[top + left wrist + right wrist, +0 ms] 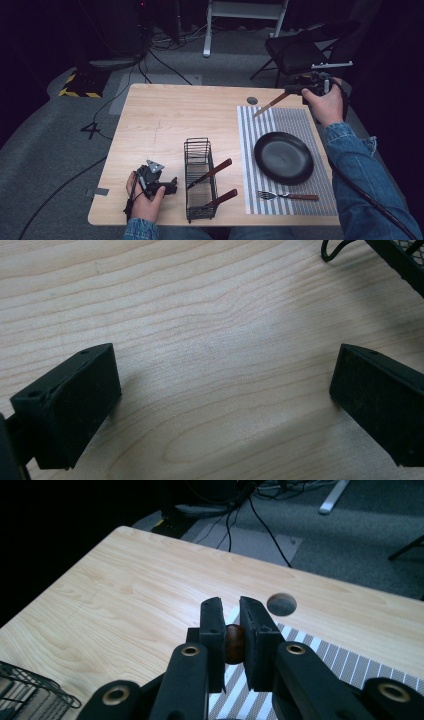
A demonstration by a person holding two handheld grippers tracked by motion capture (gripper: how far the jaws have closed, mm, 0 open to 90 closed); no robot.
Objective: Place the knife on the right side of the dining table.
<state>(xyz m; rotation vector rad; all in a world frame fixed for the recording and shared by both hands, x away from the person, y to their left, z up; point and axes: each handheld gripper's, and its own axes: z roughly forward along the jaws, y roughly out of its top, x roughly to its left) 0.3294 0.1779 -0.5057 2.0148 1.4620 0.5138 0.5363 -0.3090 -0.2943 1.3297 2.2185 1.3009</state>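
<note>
We find the right gripper (231,625) clamped on a wooden-handled utensil (270,104) above the striped placemat (300,120), presumably for setting beside the plate (283,157); the left gripper (225,405) rests wide apart, idle

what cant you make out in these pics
- High view: the working ends of the two utensils in the wire basket, sunk behind its mesh.
- Right gripper view: the held utensil, hidden by the right gripper except its brown handle end.
- Left gripper view: the basket, cut off at the frame corner.
</note>
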